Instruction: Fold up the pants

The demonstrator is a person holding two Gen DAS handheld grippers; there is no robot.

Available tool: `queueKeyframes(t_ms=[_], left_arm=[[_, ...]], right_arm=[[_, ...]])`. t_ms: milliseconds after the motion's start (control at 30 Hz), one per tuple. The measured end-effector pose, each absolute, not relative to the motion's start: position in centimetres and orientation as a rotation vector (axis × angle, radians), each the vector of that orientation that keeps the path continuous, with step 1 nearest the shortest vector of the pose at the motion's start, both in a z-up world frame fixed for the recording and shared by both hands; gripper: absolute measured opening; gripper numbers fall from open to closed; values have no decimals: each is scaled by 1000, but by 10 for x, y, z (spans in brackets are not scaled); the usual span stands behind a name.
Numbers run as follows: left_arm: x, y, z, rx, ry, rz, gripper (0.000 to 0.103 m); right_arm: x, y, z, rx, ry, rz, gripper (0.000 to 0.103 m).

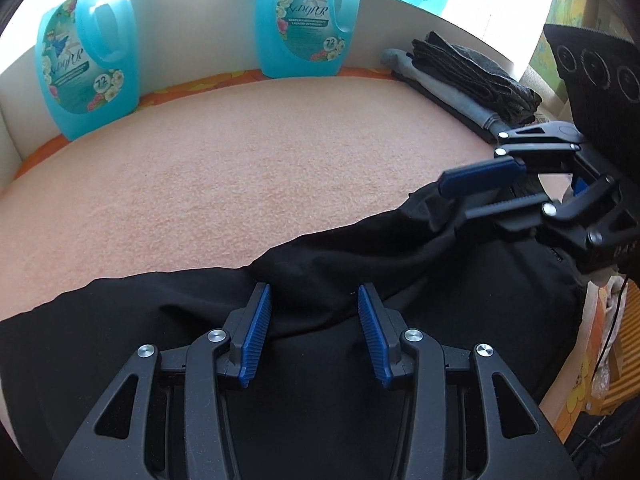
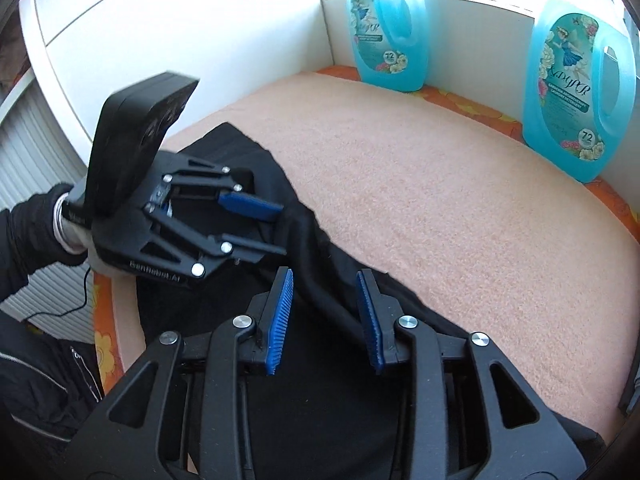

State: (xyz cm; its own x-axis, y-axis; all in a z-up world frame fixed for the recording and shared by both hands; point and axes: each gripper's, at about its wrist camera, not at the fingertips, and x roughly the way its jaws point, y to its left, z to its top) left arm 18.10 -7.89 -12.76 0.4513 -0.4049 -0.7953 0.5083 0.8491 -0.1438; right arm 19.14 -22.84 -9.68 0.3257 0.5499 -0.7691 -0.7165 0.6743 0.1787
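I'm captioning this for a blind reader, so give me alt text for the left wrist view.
Black pants lie across a peach towel-covered table, with the left gripper open above them. The right gripper reaches in at the pants' edge; two blue detergent bottles and folded clothes sit behind.

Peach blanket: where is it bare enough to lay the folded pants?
The wide middle of the peach blanket is bare, between the black pants and the detergent jugs. The far right corner is crowded by stacked folded clothes.

We see open peach towel mid-table, detergent jugs lining the back wall, folded clothes stack blocking the right corner.
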Motion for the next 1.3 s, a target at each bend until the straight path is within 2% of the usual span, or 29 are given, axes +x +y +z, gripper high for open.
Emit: queueKeyframes(t_ms=[233,267,300,433,733,933,1100,1133,1200,1233,1267,1300], left_arm=[[180,-75,-128,122,926,-571,43],[179,-75,-128,124,925,-572,43],[178,-75,-126,124,923,-574,43],[165,-66,-114,104,906,-577,43],[181,-46,-82,-26,847,-548,43],[189,-63,-111,69,946,-537,43],[178,-63,-127,96,981,-535,43],[177,-63,-127,95,979,-533,43],[177,-63,-127,83,977,-534,43],[176,-63,-128,87,974,-534,43],[176,-63,-128,92,969,-535,43],[175,-63,-128,96,967,-536,43]], right_arm=[[214,-206,-122,-259,1009,870,35],[211,-204,-124,-258,1004,886,23],[205,-203,-124,-270,989,891,15],[173,-201,-119,-339,906,892,8],[150,-197,-123,-350,904,928,6],[139,-187,-136,-414,941,947,5],[146,-206,-111,-327,882,951,6],[153,-212,-106,-298,873,939,10],[168,-221,-100,-261,857,903,35],[174,-222,-99,-260,847,891,55],[179,-222,-100,-259,844,888,61],[185,-221,-103,-254,855,888,61]])
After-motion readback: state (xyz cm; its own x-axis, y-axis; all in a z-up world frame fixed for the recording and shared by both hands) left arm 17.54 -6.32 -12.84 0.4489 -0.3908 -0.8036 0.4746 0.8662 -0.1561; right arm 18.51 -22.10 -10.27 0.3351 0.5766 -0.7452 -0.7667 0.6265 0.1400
